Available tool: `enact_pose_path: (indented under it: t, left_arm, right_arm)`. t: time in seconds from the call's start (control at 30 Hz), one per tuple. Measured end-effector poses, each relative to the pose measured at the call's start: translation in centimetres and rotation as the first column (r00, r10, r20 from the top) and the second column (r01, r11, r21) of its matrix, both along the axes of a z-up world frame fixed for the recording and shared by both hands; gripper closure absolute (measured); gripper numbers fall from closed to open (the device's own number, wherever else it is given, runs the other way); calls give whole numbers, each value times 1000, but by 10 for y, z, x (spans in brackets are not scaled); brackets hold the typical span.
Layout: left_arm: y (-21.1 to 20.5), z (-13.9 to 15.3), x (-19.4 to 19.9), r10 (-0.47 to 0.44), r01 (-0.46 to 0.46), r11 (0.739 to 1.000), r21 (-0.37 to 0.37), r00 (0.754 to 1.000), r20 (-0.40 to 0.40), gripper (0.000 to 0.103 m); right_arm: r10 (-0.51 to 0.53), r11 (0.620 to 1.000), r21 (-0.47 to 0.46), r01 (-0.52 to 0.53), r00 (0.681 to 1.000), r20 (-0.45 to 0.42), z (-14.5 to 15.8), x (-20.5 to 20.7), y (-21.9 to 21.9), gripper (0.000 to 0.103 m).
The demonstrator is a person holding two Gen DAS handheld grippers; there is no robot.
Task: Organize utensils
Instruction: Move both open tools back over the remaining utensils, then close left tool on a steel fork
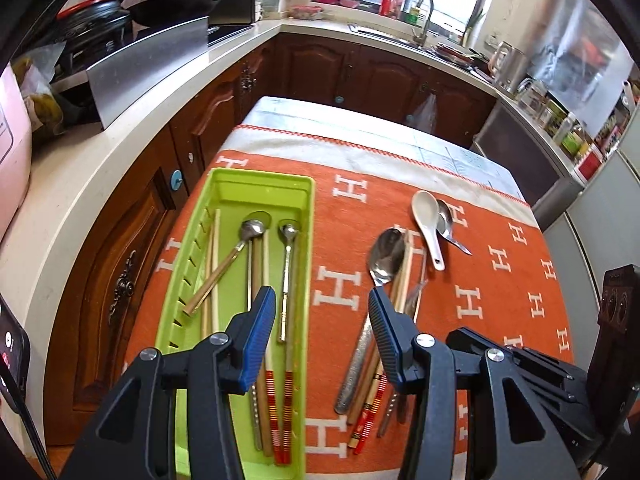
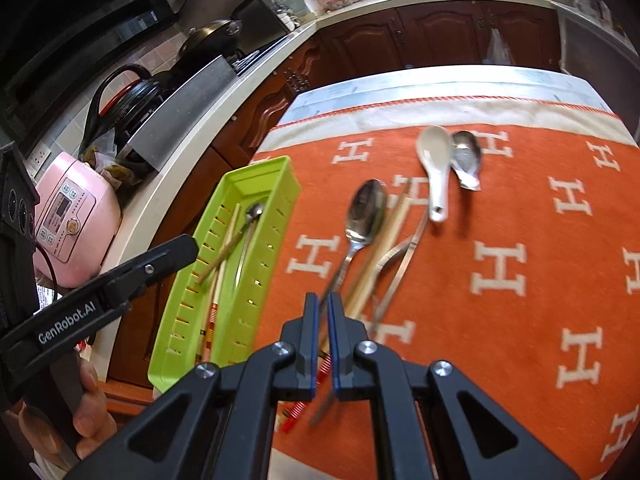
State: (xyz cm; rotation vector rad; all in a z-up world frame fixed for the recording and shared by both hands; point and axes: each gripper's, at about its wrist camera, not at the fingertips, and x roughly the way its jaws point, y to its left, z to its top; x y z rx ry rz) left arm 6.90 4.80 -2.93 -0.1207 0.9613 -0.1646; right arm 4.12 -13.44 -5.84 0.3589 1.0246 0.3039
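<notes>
Left gripper (image 1: pixel 322 300): held wide apart, nothing between the fingers; hovering over the seam between tray and cloth.
Right gripper (image 2: pixel 323 304): fingers nearly together, a thin gap left; whether the spoon handle is pinched cannot be told, since the handle passes under or between the tips and is blurred.
Green tray (image 1: pixel 304 248): at the table's left edge; two small spoons, chopsticks and red-banded chopsticks (image 1: pixel 280 408) already laid inside.
Loose pile: large steel spoon (image 1: pixel 386 256), wooden chopsticks (image 2: pixel 384 236) and metal tongs (image 2: pixel 400 256) lying touching on the orange cloth (image 1: pixel 500 300), just right of the tray.
Further back: white ceramic spoon (image 2: pixel 434 160) beside a short metal spoon (image 2: pixel 466 156), apart from the pile.
Handling: steel spoon judged stiff, light, slick; best taken at mid-handle. Ceramic spoon judged fragile, to be set down gently. Chopsticks likely to roll.
Left wrist view only: tray contents seen in full; the steel spoon's textured handle end.
Right wrist view only: left gripper body seen from the side, with the holding hand; tongs' shape clearer.
</notes>
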Motion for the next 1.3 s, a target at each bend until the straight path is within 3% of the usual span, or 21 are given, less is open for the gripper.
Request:
enact_pose_path:
  t: [0.5,0.87,0.97,1.13,1.3]
  left_arm:
    - [-51,-24,5,-127,126,992,-20,990,-63,57]
    - [-94,-58,25,-193,196,980,22,977,-95,57]
    - [-100,-69,31,-192,198,979,42,976,-104,64]
    - [-108,-83,41,-194,202,978,53,973,-127,84]
    - [-113,-91,46,-195,205,977,59,971,-140,90]
  right_arm:
    - [-85,996,36,85,996,-14,-13,-11,-51,98]
    - [-94,994,54,96,995,-23,-27,-4,-68,98]
    - [-94,993,63,95,995,-31,-33,-1,-72,98]
    - [-93,992,80,96,995,-44,-40,3,-76,98]
    - [-94,991,95,99,994,-52,-45,8,-80,98]
